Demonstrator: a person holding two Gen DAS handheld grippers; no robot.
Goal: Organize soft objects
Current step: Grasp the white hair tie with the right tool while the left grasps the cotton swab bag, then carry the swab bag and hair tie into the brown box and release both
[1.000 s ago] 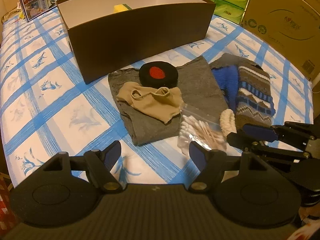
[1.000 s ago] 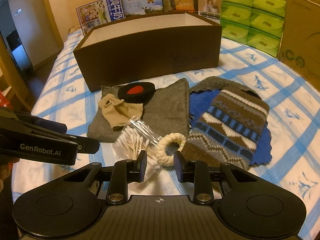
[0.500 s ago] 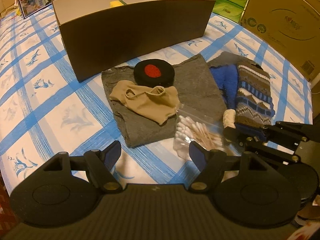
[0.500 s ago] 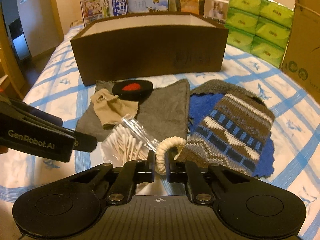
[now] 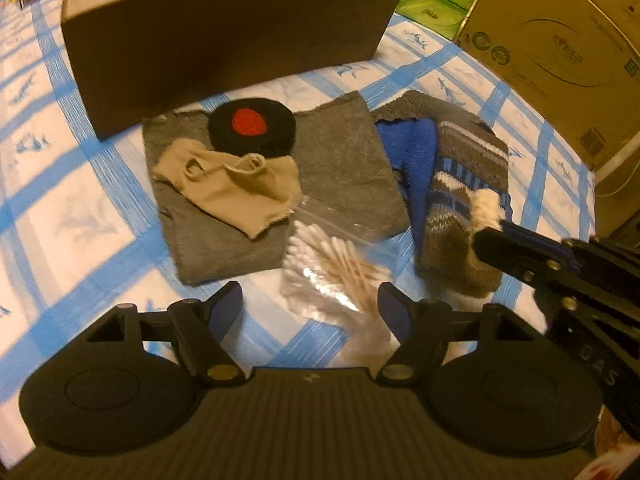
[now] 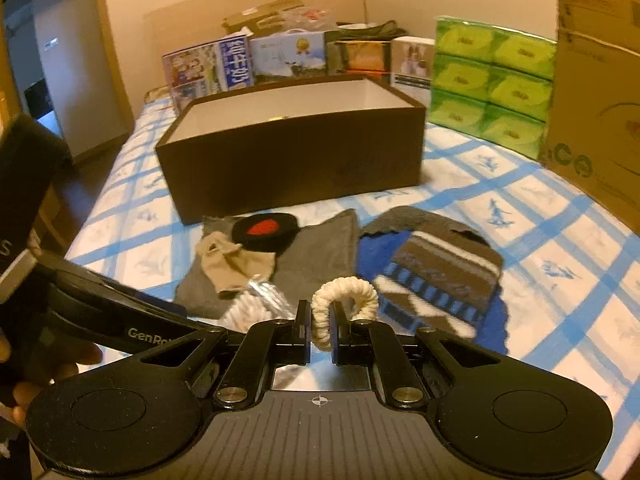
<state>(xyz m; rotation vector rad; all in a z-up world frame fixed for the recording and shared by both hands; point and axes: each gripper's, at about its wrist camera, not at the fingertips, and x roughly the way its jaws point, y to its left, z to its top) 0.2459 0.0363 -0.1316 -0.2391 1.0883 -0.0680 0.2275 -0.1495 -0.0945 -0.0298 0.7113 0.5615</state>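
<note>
Matt brown card box (image 6: 296, 160), knitted wool mitten (image 5: 460, 200) – fuzzy cream scrunchie (image 6: 348, 296), glossy plastic bag (image 5: 332, 272).

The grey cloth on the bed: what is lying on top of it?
On the grey cloth lie a black round pad with a red centre and a beige fabric piece. The bag of cotton swabs overlaps its near edge. Anything beneath the cloth is hidden.

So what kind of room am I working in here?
Most likely a bedroom at home: you are working on a bed with a blue-checked sheet, a headboard stands behind it, and tissue packs are stacked beside it.
</note>
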